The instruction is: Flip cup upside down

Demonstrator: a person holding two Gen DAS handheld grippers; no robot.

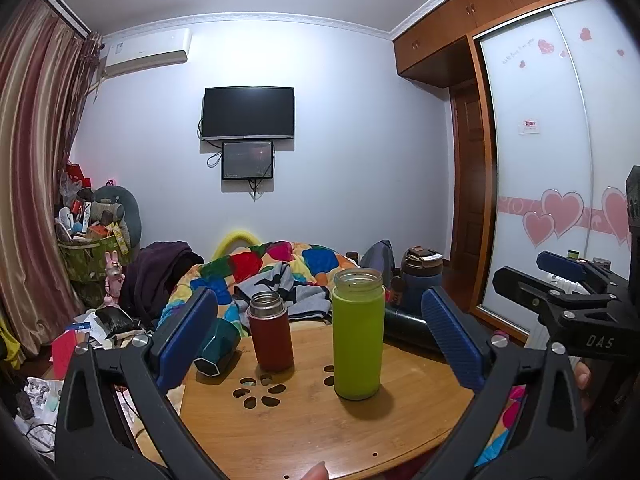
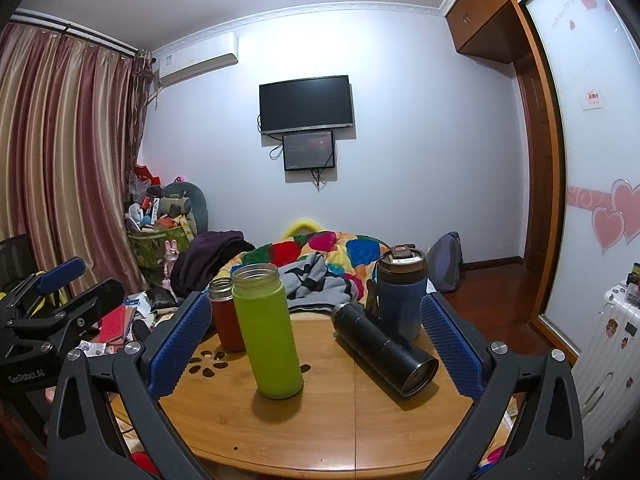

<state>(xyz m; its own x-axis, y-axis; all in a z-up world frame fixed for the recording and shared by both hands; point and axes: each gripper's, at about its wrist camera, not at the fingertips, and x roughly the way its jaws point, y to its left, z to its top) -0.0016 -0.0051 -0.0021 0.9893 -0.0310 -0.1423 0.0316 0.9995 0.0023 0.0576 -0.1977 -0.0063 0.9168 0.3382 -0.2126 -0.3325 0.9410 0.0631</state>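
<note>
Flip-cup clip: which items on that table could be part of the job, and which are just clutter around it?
Part of the job:
green cup, upright, mouth open
red cup, upright
black flask, on its side
teal cup, tipped over
blue lidded tumbler
left gripper, right gripper, both open

Lying about:
quilt
TV
basket

We look from each tool low and close over the counter (image 1: 304, 420) toward the wall television (image 1: 248, 112). The left view sits left of the right one; both share the green bottle (image 1: 359, 332) and red bottle (image 1: 270, 332).
</note>
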